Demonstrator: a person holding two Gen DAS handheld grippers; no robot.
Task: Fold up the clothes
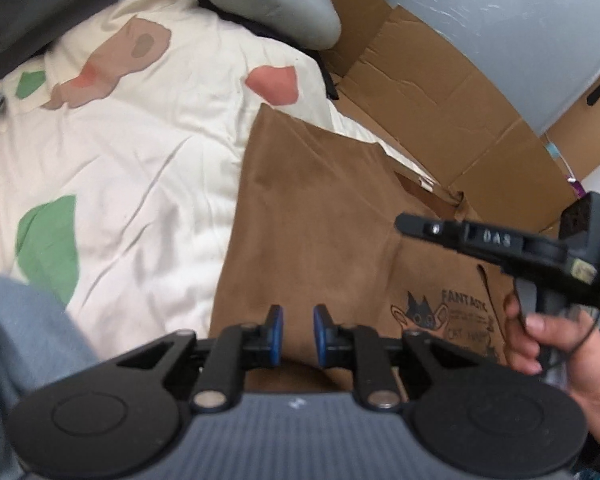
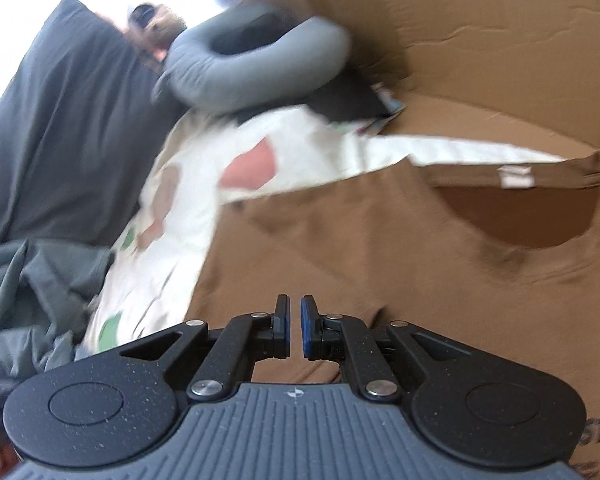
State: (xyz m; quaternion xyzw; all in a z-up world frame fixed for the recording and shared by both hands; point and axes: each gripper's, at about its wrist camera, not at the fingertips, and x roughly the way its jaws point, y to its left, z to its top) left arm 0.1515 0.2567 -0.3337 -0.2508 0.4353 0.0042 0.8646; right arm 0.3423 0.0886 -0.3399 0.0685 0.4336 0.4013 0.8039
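A brown T-shirt (image 1: 312,208) with a cat print (image 1: 440,312) lies flat on a white bedspread (image 1: 140,160). In the right wrist view the brown T-shirt (image 2: 360,248) shows its neck opening and label (image 2: 516,172) at the far right. My left gripper (image 1: 298,314) hovers over the shirt's near part, open by a narrow gap with no cloth between its blue pads. My right gripper (image 1: 406,225), held in a hand (image 1: 540,344), is raised above the printed area. Seen from its own camera, the right gripper (image 2: 295,304) is shut and pinches no cloth.
Flattened cardboard (image 1: 440,92) lines the far side of the bed. A grey curved pillow (image 1: 284,4) lies at the head end. In the right wrist view a dark grey pillow (image 2: 68,120) and crumpled grey-green cloth (image 2: 28,288) sit at left. Blue-grey fabric (image 1: 20,340) fills the left view's near-left corner.
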